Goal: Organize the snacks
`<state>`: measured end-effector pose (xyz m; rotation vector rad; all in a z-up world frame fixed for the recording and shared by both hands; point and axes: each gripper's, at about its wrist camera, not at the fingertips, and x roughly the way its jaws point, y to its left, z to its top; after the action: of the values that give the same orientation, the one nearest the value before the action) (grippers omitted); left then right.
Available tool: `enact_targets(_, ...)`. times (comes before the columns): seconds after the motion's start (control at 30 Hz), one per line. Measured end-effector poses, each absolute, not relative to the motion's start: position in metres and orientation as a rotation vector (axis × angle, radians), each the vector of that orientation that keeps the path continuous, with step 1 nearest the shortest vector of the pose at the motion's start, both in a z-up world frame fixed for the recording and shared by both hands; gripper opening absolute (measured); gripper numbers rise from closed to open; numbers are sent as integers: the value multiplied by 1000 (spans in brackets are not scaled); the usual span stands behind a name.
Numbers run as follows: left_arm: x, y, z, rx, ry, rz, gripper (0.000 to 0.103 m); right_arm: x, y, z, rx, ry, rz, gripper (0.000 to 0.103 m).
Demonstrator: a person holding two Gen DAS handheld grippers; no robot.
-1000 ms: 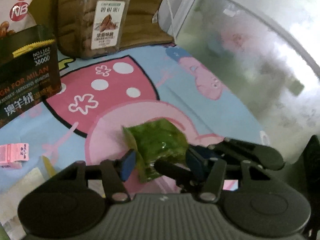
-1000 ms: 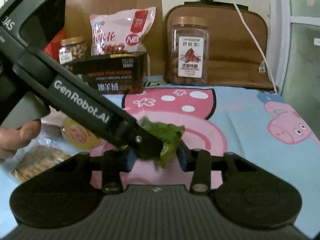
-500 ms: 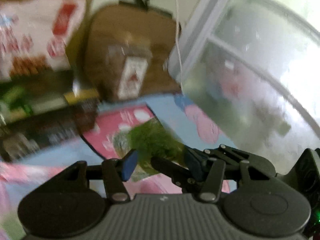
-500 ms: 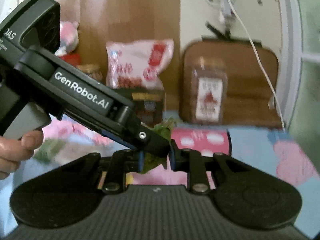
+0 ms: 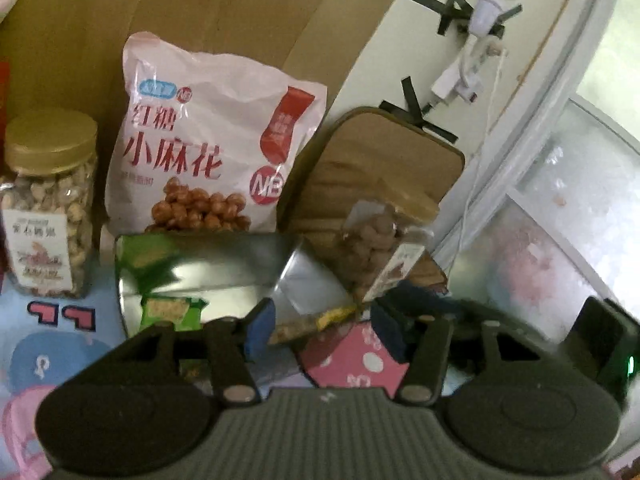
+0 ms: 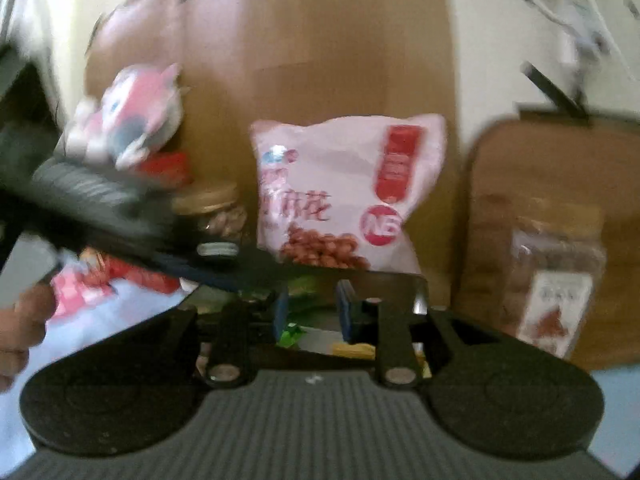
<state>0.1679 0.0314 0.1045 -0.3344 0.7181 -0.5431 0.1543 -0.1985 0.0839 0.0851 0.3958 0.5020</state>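
Lying level | green packet (image 5: 172,309) | long axis left-right | in box (image 5: 224,256)

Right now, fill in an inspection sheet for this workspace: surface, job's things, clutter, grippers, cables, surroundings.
Surface: cartoon-print cloth, partly covered.
Job's things: green packet; open box with a green cracker pack inside; pink snack bag; gold-lidded nut jar; second jar.
Clutter: plush toy; brown pad.
Grippers: left gripper open, grips nothing, its jaws have just been opening; right gripper on the green packet, jaws have just opened slightly; view blurred.
Cables: white cable hangs down the wall.
Surroundings: cardboard backing; frosted window.
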Motion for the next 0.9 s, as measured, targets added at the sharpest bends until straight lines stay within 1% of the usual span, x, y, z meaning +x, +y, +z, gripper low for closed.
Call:
enact_targets(0.03,166,28,99,-338,737,-565,56,149,-219,80,128,400,468,31)
enact_targets(0.1,165,14,86,-321,796,-608,56,140,-254,65,224,465,448,33)
enact_targets(0.17,164,-8,69,-263,843,-627,58,130,-279,44,298,551,457,33)
enact_targets(0.2,164,-18,61,-232,872,-620,61,121,-288,32,321,596,462,35)
enact_targets(0.27,167,-32,45,-206,926,-609,64,105,-287,15,292,644,471,42)
enact_targets(0.33,174,-46,30,-179,977,-611,66,90,-277,-1,207,671,463,59)
enact_targets(0.4,184,-60,14,-129,1052,-573,65,89,-267,-11,195,730,485,61)
enact_targets(0.43,185,-62,11,-117,1046,-571,70,87,-266,-10,213,718,477,61)
enact_targets(0.47,185,-64,10,-110,1063,-580,71,90,-267,-10,258,746,513,60)
enact_targets(0.5,183,-65,10,-106,1068,-584,71,93,-269,-10,323,768,546,56)
enact_targets(0.53,181,-66,10,-109,1078,-598,71,95,-269,-14,391,808,585,46)
enact_targets(0.6,175,-70,8,-110,1080,-627,70,97,-261,-18,414,815,585,39)
enact_targets(0.63,169,-73,9,-98,1071,-618,70,98,-255,-17,385,802,577,37)
enact_targets(0.77,160,-77,10,-88,1037,-593,69,97,-240,-17,317,721,545,36)
enact_targets(0.8,160,-75,10,-109,1035,-588,64,95,-238,-17,298,710,524,32)
enact_targets(0.83,160,-72,10,-126,1033,-590,64,96,-237,-19,291,701,516,28)
enact_targets(0.9,154,-69,14,-156,1017,-606,64,93,-242,-18,305,687,504,24)
